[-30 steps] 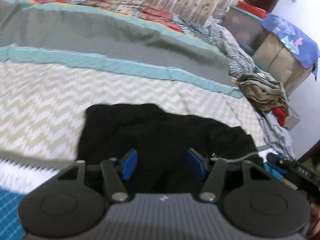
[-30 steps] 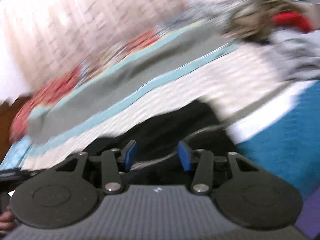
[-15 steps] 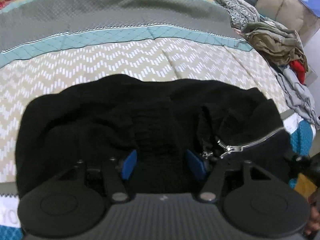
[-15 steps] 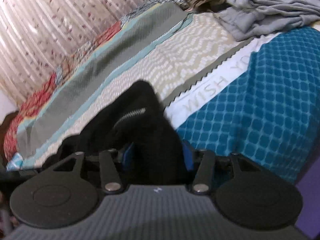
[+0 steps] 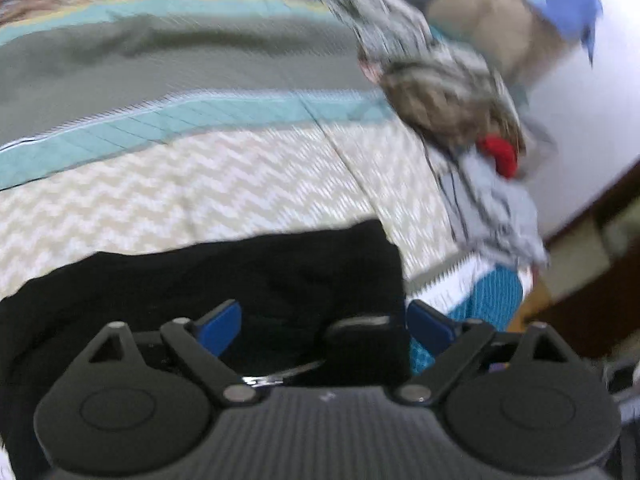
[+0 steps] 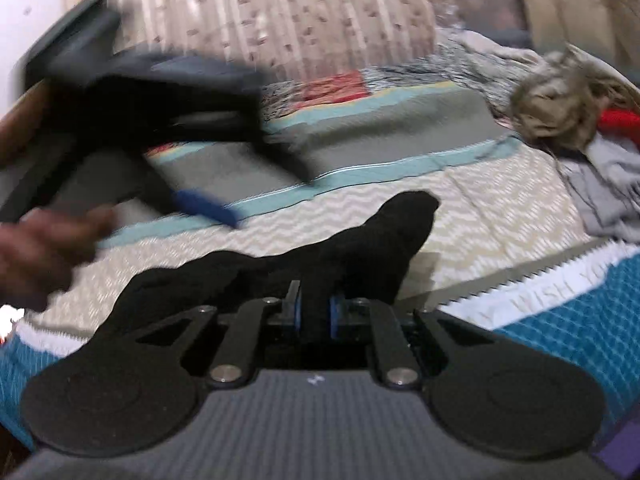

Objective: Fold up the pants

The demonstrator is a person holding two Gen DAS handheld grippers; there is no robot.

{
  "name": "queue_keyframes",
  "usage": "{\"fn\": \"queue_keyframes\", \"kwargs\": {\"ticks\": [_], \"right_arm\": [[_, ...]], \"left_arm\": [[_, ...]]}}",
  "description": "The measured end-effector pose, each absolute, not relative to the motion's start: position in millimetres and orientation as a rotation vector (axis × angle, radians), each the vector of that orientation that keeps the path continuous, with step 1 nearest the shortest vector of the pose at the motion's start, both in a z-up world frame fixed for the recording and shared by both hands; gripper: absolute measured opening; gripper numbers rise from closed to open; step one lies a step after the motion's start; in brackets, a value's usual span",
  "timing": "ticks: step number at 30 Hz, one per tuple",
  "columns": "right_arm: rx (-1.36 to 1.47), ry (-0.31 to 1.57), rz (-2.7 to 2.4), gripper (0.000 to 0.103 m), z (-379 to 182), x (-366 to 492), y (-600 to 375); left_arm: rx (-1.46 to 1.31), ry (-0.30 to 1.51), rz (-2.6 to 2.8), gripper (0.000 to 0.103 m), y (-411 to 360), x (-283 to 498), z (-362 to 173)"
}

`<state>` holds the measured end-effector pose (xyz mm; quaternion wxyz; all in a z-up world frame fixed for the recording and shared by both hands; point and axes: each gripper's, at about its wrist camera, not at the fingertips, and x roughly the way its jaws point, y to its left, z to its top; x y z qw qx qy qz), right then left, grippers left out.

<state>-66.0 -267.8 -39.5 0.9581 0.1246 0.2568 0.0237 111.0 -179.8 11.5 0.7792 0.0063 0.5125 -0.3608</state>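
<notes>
- Black pants [image 5: 224, 280] lay bunched on the near part of the bedspread [image 5: 200, 200], over its chevron band
- Right gripper [image 6: 314, 312] was clenched on a fold of the pants, pads nearly together with cloth rising between them; the grasp probably served to lift or drag that edge
- Left gripper [image 5: 324, 322] stood released, blue pads wide apart above the pants, likely free to take a new hold
- In the right wrist view the left gripper appeared blurred at far left, in motion
- Laundry pile [image 5: 452, 100] sat far right, well apart from the pants
</notes>
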Motion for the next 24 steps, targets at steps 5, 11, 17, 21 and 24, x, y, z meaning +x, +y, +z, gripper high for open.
{"fn": "queue_keyframes", "kwargs": {"ticks": [5, 11, 17, 21, 24], "right_arm": [[0.193, 0.506, 0.091, 0.015, -35, -73, -254], [0.242, 0.479, 0.123, 0.052, -40, -83, -269], [0.193, 0.575, 0.2, 0.013, -45, -69, -249], [0.215, 0.547, 0.314, 0.013, -21, -62, -228], [0.236, 0.542, 0.388, 0.013, -4, -50, -208]], "left_arm": [[0.136, 1.133, -0.842, 0.025, -212, 101, -8], [-0.015, 1.127, -0.795, 0.018, -164, 112, 2], [-0.174, 1.088, -0.775, 0.015, -98, 123, 19], [-0.304, 1.026, -0.733, 0.015, -38, 128, 33], [-0.356, 0.992, -0.676, 0.015, 4, 128, 35]]}}
